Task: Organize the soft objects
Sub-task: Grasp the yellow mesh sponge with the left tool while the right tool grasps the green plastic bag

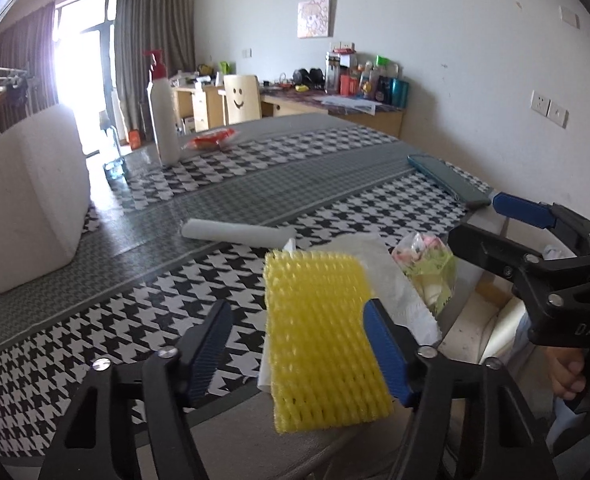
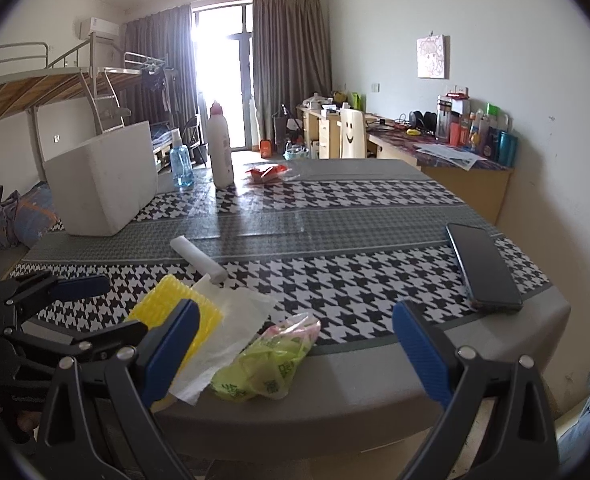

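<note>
We see the white foam box (image 2: 103, 184) standing far left of the yellow foam net (image 1: 323, 340) on the counter (image 2: 335, 216). The white foam roll (image 2: 199, 254) lies just behind the net. Our left claw (image 1: 299, 350) is spread around the net, its right finger touching it. Right of the net lie a white paper sheet (image 2: 231, 328), then a green plastic bag (image 2: 271, 360). Our right claw (image 2: 295, 354) is spread, holding nothing. The phone (image 2: 483, 266) lies far right.

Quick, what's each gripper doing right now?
Left gripper: open around the yellow foam net, not clamped.
Right gripper: open, empty.
</note>
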The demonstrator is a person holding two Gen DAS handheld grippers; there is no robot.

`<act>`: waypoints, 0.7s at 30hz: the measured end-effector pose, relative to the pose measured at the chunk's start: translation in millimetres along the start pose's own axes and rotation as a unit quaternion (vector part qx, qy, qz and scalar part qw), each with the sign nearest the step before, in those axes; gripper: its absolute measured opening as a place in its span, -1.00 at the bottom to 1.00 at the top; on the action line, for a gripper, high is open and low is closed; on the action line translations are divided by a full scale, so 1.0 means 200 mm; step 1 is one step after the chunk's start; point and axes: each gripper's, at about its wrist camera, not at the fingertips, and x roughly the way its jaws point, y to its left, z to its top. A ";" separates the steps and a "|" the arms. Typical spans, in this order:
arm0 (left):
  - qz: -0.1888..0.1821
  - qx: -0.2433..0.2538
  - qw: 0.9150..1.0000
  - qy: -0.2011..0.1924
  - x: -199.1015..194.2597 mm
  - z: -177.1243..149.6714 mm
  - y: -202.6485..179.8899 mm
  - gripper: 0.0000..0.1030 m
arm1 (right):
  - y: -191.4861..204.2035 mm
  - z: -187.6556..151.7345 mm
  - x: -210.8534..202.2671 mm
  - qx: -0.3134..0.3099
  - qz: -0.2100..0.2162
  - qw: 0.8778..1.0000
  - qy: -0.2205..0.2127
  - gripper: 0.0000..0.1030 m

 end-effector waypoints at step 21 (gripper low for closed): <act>-0.014 -0.007 1.000 0.021 0.11 0.00 -0.03 -0.81 | -0.07 -0.12 0.04 0.033 0.019 0.998 0.050 0.92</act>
